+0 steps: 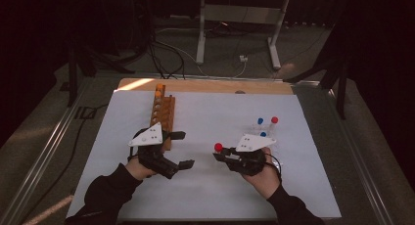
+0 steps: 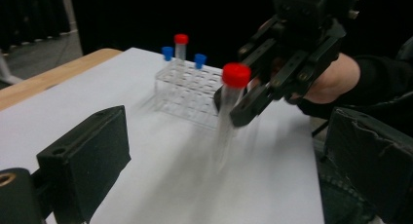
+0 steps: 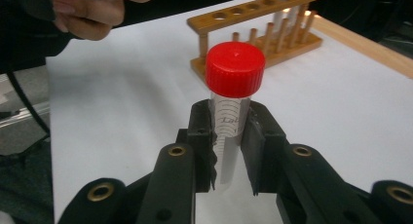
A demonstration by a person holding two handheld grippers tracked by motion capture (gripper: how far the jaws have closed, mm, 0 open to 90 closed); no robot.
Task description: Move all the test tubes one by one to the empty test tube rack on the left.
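My right gripper (image 1: 219,155) is shut on a clear red-capped tube (image 3: 234,87) and holds it upright just above the white mat; the same tube (image 2: 231,107) shows blurred in the left gripper view, and its red cap (image 1: 218,146) in the high view. My left gripper (image 1: 182,149) is open and empty, jaws wide apart, beside the near end of the wooden rack (image 1: 162,115). A clear plastic rack (image 2: 190,90) behind the right gripper holds two blue-capped tubes (image 2: 167,52) and one red-capped tube (image 2: 180,44).
The wooden rack (image 3: 263,29) has a row of round holes and pegs, with a tube or two at its far end. The white mat (image 1: 205,186) covers a wooden table (image 1: 195,84). Dark floor, cables and a metal stand lie beyond.
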